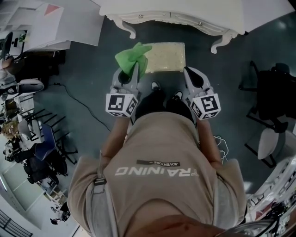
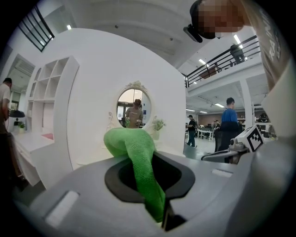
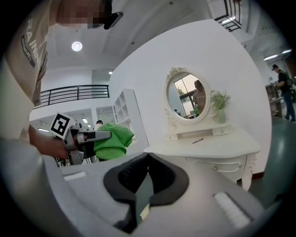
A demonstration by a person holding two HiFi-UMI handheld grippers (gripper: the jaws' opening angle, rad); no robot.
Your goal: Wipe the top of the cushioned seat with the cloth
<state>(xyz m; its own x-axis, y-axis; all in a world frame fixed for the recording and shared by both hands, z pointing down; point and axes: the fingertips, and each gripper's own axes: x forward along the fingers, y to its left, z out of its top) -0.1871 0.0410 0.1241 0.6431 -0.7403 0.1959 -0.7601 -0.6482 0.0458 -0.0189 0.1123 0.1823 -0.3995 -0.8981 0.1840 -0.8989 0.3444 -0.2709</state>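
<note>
Left tongs (image 1: 134,69) clamp a bunched green cloth (image 1: 132,56); right tongs (image 1: 187,71) are closed on nothing. The cloth sits at the left edge of the pale cushioned seat (image 1: 167,58), which stands just before a white bench (image 1: 175,14).

The square cream cushioned seat (image 1: 165,56) lies open from above across its middle and right, while a crumpled green cloth (image 1: 133,56) overlaps its left edge. Its far edge sits close to the white carved dressing table (image 1: 185,11), with the table's curved legs (image 1: 131,28) near both far corners. A thin black cable (image 1: 76,102) crosses the dark floor (image 1: 92,69) on the left, and a black chair (image 1: 273,92) stands well apart on the right.
</note>
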